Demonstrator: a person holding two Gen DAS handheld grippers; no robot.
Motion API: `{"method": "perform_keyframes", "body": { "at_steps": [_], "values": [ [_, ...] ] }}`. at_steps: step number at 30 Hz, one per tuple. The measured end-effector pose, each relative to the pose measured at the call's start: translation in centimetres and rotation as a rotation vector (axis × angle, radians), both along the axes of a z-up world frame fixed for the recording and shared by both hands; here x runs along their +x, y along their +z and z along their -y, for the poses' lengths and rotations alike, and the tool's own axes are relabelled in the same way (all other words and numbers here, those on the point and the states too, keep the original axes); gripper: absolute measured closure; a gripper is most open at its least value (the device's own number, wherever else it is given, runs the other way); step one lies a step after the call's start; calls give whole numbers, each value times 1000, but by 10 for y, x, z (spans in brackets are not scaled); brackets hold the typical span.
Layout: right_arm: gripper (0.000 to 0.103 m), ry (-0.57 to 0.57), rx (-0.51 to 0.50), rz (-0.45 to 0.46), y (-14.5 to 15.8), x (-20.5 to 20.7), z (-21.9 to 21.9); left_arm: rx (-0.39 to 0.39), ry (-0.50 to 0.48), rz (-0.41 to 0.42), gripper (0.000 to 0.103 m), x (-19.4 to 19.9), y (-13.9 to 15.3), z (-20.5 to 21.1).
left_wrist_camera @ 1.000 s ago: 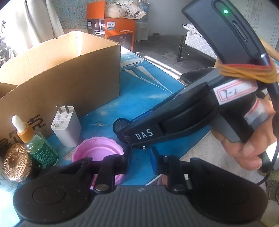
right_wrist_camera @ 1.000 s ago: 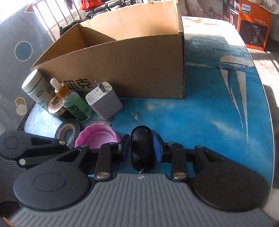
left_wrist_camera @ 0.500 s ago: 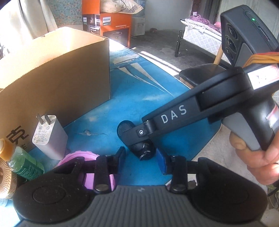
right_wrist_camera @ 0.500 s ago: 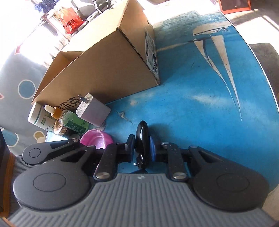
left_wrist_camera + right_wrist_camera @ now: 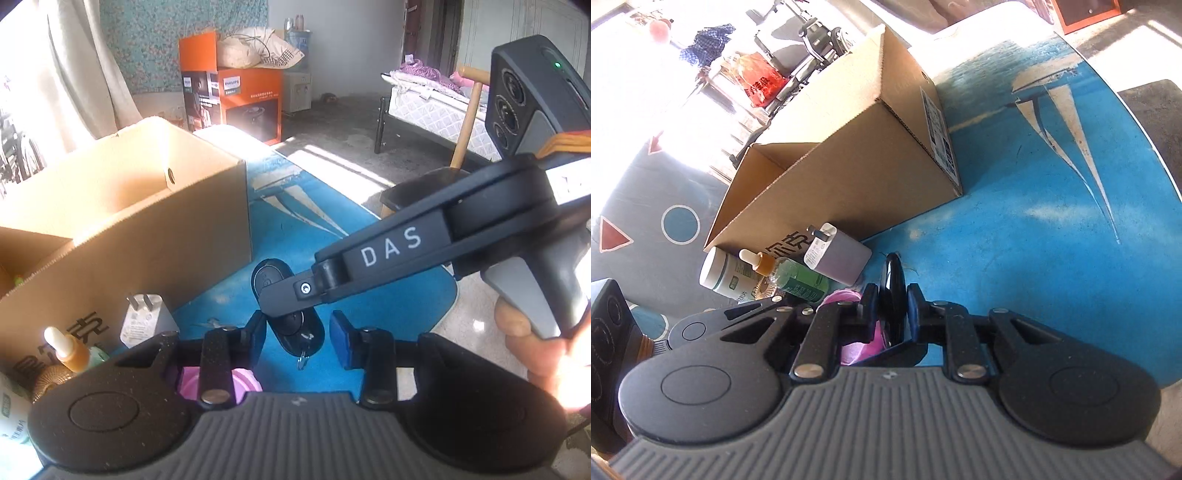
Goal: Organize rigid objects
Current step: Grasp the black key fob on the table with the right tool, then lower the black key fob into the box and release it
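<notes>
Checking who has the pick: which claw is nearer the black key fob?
Right. The right claw is clamped on the key fob; the left claw stands open around it, not touching.

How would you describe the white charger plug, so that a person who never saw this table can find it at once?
Start at the open cardboard box on the blue table. A small group of things stands against its printed front wall. The charger plug is the white block at the group's end nearest the bare table, and only it has two metal prongs; its neighbours are bottles and round lids.

Both wrist cameras look steeply down, close — sharing, seemingly, the cardboard box [image 5: 122, 206] [image 5: 849, 158].
</notes>
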State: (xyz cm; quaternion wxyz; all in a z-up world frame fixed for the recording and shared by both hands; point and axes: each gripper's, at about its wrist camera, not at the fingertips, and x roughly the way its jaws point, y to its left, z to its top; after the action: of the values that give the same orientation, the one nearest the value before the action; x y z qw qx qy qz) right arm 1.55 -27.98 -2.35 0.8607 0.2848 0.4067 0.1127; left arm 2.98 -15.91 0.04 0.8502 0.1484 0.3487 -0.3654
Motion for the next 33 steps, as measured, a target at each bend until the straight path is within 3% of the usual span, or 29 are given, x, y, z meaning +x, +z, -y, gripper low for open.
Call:
{"method": "perform_keyframes", "body": {
  "at_steps": [6,10,14,17,20,26,33],
  "values": [
    [88,114,-64,214,78,21,-39,-69,116,154,63,9,70,-45],
    [88,226,-48,261,103,71,-74,-84,231,150,63,40,92,-81],
    [88,323,25,140,96,145,-106,-58,338,37,63,92,87,-114],
    [88,356,95,-14,70,200,-128,-15,382,-27,63,126,69,-128],
    [88,366,129,-163,37,239,-147,53,422,-31,61,146,55,-138],
    [88,371,118,-347,-12,271,-175,79,439,-54,56,155,46,-164],
    [83,375,64,-438,-31,283,-194,66,448,-40,53,154,50,-166]
  ]
}}
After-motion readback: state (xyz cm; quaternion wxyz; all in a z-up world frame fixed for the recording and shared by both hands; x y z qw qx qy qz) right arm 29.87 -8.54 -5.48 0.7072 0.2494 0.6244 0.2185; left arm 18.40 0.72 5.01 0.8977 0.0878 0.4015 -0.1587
